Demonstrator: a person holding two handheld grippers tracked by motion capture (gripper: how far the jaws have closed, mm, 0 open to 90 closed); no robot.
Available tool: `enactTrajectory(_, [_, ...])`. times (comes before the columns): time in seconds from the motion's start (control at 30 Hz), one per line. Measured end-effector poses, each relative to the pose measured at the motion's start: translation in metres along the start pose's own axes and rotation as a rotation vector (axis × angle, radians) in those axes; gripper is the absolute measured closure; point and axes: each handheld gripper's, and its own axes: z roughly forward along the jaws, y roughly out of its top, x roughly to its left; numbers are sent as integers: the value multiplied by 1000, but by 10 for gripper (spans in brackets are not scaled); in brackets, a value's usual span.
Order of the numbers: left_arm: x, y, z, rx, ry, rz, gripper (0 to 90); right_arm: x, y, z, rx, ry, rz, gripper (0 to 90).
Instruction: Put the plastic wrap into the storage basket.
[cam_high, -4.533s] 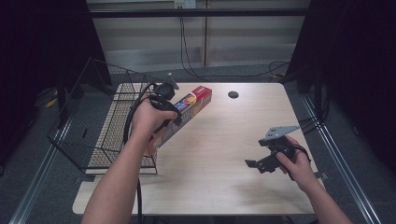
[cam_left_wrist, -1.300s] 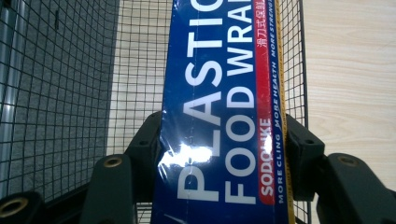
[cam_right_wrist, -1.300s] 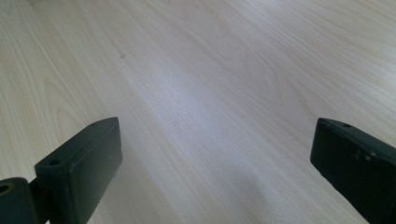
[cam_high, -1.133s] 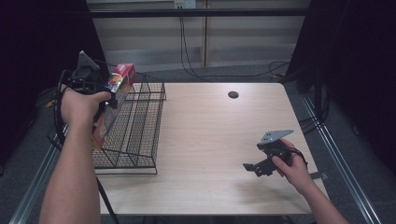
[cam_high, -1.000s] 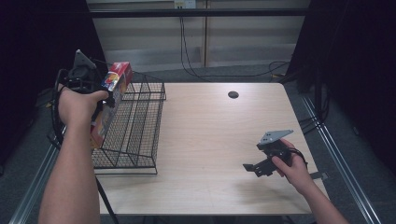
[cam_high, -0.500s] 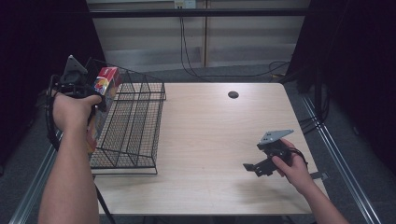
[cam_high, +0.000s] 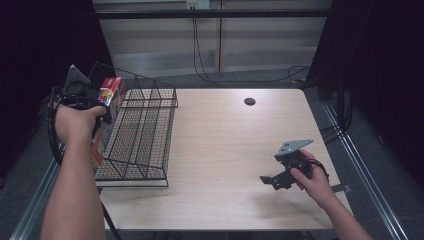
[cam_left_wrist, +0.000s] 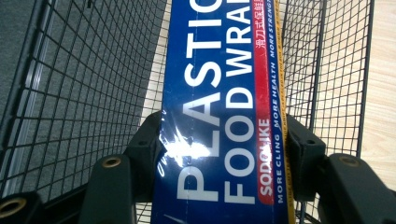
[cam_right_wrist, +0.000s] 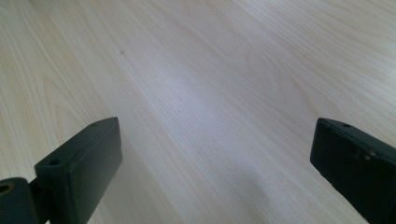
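Surface: pale wooden table (cam_high: 225, 150), dark curtains either side, black wire basket (cam_high: 145, 135) at its left edge.
Box: plastic food wrap box (cam_left_wrist: 224, 116), long, blue and red, hangs upright at the basket's outer left side.
Left gripper (cam_high: 95, 100): jaws pinch the box across its narrow width.
Right gripper (cam_right_wrist: 215, 172): jaws spread wide, nothing between them, low over bare table.
Handling: likely light, stiff cardboard with a glossy, slippery skin; grip mid-length, across the flat faces.

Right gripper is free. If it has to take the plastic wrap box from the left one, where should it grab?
Probably the box's red upper end, coming from the table side. The left gripper is clamped across the narrow sides mid-length, and the lower end sits behind the wire basket wall. The right gripper, open, would close across those same narrow sides.
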Motion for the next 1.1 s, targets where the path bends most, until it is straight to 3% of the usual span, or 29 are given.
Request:
enactTrajectory(0.63, [1,-2,8,27,14,-10,423,1,0,0,4,11,-7,21])
enactTrajectory(0.9, [4,-1,14,29,26,-32,421,1,0,0,1,5,-12,21])
enactTrajectory(1.0, [4,1,14,38,31,-14,420,2,0,-1,4,-1,-15,21])
enactTrajectory(1.1, [3,1,15,35,33,-26,417,1,0,-2,-2,-6,-15,21])
